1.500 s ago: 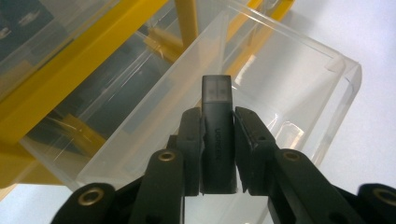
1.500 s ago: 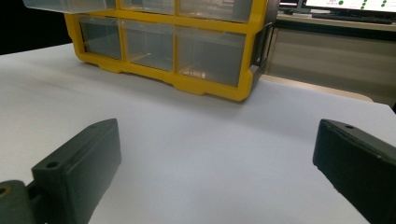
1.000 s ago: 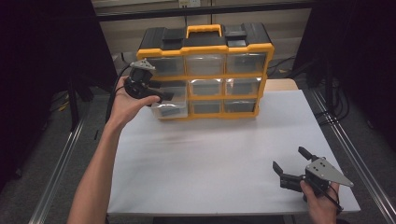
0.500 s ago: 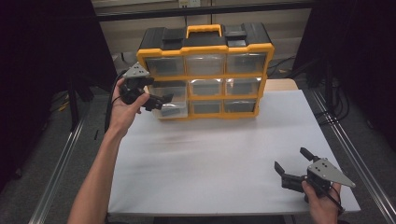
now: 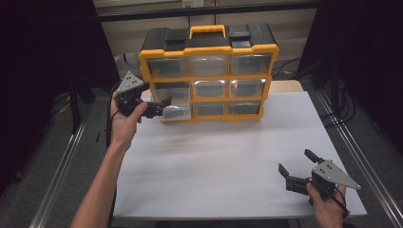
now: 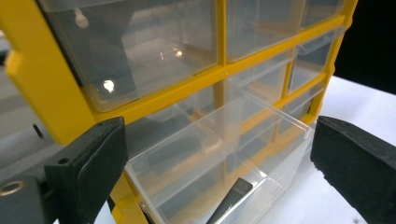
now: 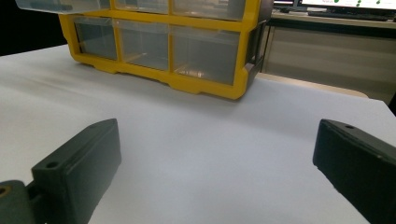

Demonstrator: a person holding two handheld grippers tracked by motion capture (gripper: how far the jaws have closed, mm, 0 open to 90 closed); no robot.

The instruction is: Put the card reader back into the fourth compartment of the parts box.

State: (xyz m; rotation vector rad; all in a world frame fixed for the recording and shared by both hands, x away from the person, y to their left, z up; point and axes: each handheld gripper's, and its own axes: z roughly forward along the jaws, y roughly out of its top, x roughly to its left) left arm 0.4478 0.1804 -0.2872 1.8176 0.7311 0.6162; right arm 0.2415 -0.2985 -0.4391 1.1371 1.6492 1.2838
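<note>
A yellow-and-black organizer point(image 5: 209, 76) with clear drawers stands at the back of the white table point(image 5: 218, 156). Its lower-left drawer point(image 5: 178, 112) is pulled out partway. My left gripper point(image 5: 164, 105) hovers just left of that drawer, pointing at it. Its jaws have just been opening and now stand wide apart with nothing between them. In the left gripper view the clear drawer point(image 6: 261, 140) sits beyond the left gripper point(image 6: 219, 135), untouched. My right gripper point(image 5: 294, 161) rests open near the table's front right corner. The right gripper point(image 7: 215, 154) faces the organizer point(image 7: 205, 46) across bare table.
The organizer's black handle top point(image 5: 206, 33) is closed. Metal rails point(image 5: 62, 171) run along both sides of the table. A wooden ledge point(image 7: 327, 86) lies behind the table's right end.
My left gripper has drawn back a little to the left and down from the drawer front, and its jaws have spread. The drawer stays pulled out. The right gripper has not moved.
</note>
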